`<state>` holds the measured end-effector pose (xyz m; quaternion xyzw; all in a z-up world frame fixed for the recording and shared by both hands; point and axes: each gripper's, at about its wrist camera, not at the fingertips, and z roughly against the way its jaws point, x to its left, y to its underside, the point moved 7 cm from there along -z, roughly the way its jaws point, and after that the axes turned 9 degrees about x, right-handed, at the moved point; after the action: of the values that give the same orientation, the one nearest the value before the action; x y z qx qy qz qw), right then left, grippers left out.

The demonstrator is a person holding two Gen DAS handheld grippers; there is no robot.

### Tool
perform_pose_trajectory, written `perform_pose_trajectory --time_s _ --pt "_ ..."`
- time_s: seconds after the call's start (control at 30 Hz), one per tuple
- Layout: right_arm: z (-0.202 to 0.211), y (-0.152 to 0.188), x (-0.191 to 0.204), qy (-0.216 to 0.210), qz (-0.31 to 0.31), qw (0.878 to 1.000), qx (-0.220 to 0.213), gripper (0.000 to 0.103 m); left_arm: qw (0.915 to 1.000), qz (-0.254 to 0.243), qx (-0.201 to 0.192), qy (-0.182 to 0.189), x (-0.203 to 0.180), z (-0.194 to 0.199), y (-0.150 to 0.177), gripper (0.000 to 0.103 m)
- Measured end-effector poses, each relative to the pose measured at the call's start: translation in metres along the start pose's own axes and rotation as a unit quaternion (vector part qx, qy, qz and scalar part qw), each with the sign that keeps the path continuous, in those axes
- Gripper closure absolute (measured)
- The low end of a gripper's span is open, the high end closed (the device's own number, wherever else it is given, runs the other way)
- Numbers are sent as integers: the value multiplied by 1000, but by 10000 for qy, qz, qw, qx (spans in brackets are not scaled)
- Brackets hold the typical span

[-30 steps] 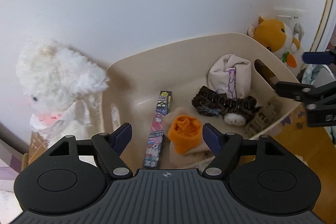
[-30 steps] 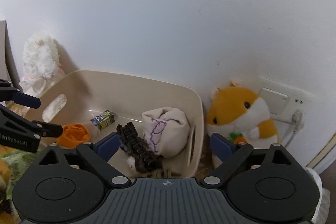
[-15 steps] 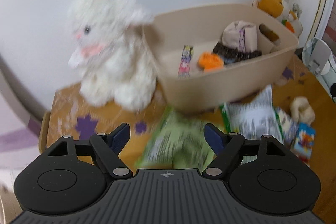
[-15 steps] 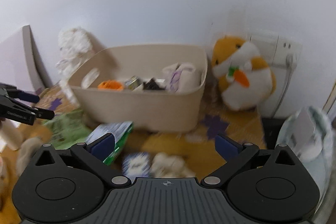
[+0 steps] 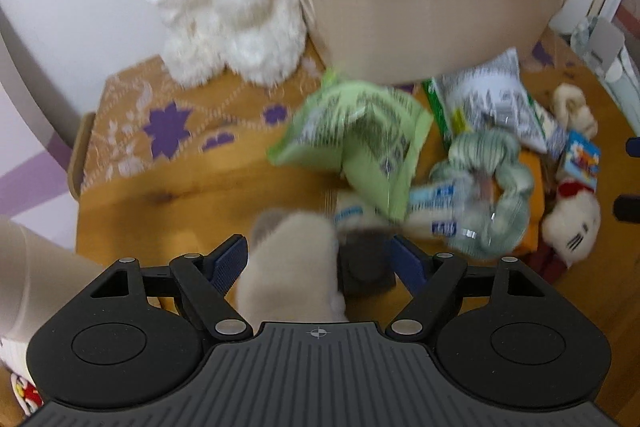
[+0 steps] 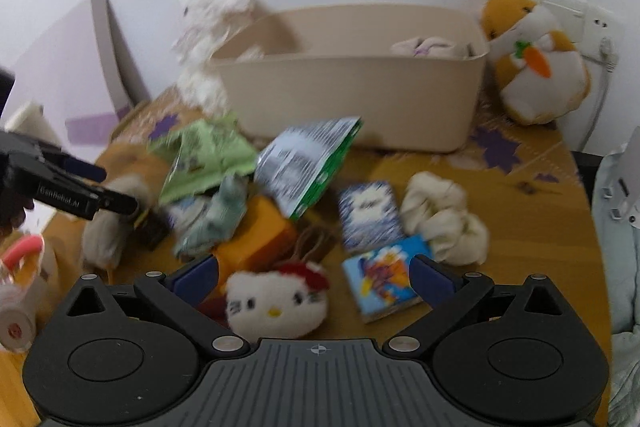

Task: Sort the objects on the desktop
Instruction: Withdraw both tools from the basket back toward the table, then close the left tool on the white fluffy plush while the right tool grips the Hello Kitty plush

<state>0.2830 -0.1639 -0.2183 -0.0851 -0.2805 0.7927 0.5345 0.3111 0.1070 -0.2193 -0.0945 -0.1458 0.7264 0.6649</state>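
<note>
- A second ago both grippers hung over the beige bin [image 6: 352, 107], looking down at its contents; now both have pulled back and dipped toward the clutter on the counter [image 5: 168, 187], so a fresh pick looks to be starting.
- The left gripper [image 5: 318, 259] has its jaws well apart and empty; a beige rolled sock [image 5: 292, 259], blurred, lies between them, untouched as far as I can tell.
- The right gripper [image 6: 314, 273] stands at its widest, holding nothing, over the white cat plush [image 6: 276, 301] and the blue carton [image 6: 386, 277].
- Unsorted things lie in front of the bin: a green snack bag [image 5: 360, 131], a white snack bag [image 6: 308, 159], a cream cloth bundle [image 6: 444, 219].
</note>
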Motion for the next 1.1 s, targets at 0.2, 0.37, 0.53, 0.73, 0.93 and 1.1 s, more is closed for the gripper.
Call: perform_pose_trajectory --time_s 0.2,0.37,0.53,0.73,0.93,1.1 --pt "-23 10 15 103 87 9997 224 0 9990 379 146 175 5 -11 8 19" --pt "-28 13 19 147 18 9995 275 1 9979 505 120 390 11 -4 9 19" --pt "-33 14 15 274 -7 9991 312 1 9963 541 240 626 14 -3 13 19" --pt "-38 19 10 383 -115 9985 378 5 9954 428 431 736 11 -10 22 19" --pt "-38 17 14 456 -36 9984 346 13 9959 385 526 633 12 -20 22 24" --pt "-39 12 23 521 208 9979 336 36 9958 219 624 633 5 -22 24 64"
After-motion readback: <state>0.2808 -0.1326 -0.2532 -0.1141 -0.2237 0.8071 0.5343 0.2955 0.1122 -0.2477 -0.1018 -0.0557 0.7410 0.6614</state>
